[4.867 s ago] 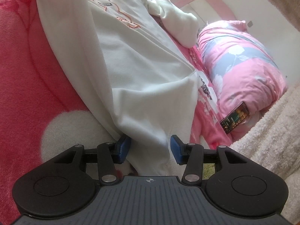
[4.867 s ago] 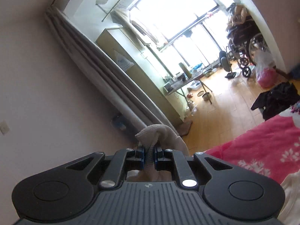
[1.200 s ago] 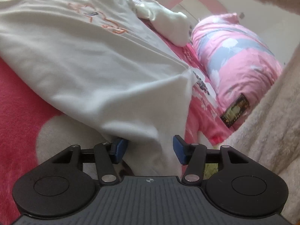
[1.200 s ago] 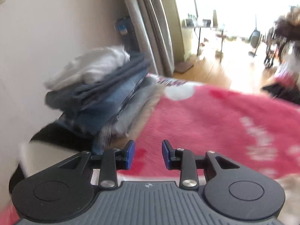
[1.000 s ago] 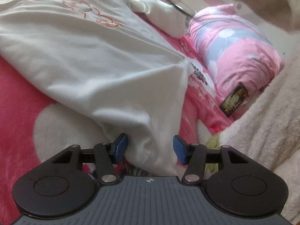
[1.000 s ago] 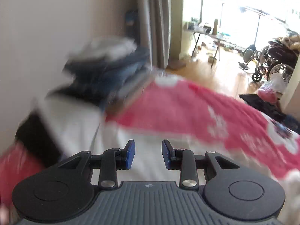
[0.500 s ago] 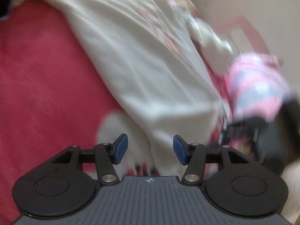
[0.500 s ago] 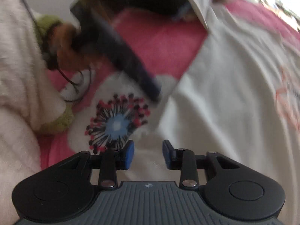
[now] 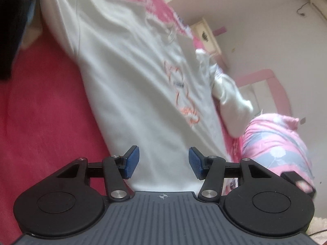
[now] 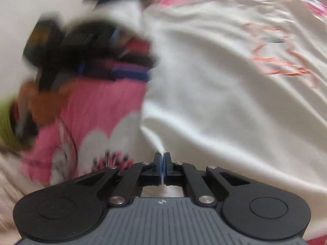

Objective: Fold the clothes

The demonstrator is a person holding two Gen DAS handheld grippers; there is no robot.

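Note:
A white shirt with an orange print point(image 9: 143, 94) lies spread on a red-pink flowered blanket point(image 9: 45, 122). My left gripper point(image 9: 163, 161) hangs open over the shirt's near hem. Cloth shows between its blue pads, but they do not press it. In the right wrist view my right gripper point(image 10: 162, 159) is shut on a raised fold at the edge of the white shirt point(image 10: 214, 102), with a thin white sliver between the pads. The left gripper point(image 10: 114, 69) also appears there, blurred, at the shirt's far side edge.
A pink and blue quilt point(image 9: 276, 143) is bunched at the right. A crumpled white garment point(image 9: 231, 98) lies beyond the shirt. Dark clothes point(image 9: 12, 30) sit at the upper left. A fluffy cream sleeve point(image 10: 8, 183) fills the lower left of the right wrist view.
The right gripper came down from the clothes stack to the shirt's edge and closed on a fold. The left gripper rolled and slid along the hem, still open.

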